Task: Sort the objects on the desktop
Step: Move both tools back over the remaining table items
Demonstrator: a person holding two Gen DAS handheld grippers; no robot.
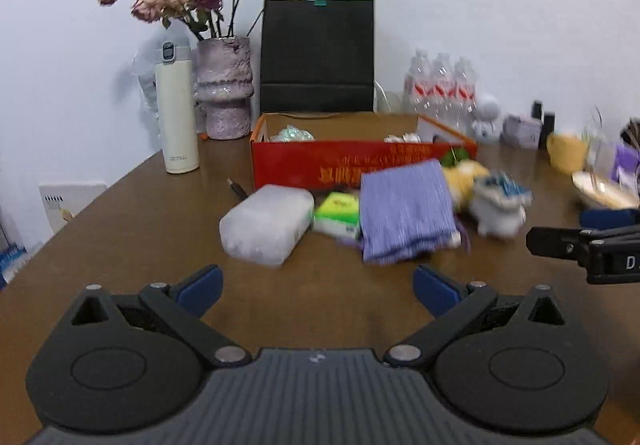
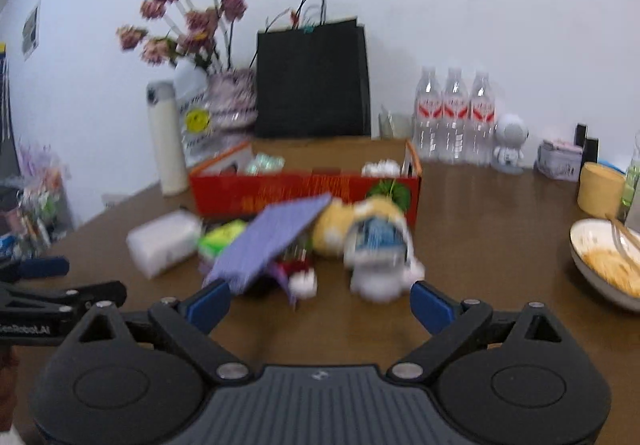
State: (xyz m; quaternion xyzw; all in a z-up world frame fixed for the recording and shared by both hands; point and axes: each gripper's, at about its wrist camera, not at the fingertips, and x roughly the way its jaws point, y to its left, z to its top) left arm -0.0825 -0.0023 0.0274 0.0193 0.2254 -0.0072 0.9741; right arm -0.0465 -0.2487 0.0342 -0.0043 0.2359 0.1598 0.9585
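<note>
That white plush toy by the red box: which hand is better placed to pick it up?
Probably the right. The right tool is open with the white plush toy just ahead between its fingertips; from the left tool it sits far off to the right.

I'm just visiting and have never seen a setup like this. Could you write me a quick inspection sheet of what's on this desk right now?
Surface: brown wooden table, crowded along the back.
Job's things: red cardboard box, open-topped; in front of it a white pouch, green packet, purple cloth, yellow plush and white plush, bunched together.
Clutter: cream flask, vase of dried roses, black paper bag, three water bottles, bowl of food.
Grippers: left gripper and right gripper both open, holding nothing.
Cables: a dark USB plug beside the box.
Surroundings: plain white wall.
</note>
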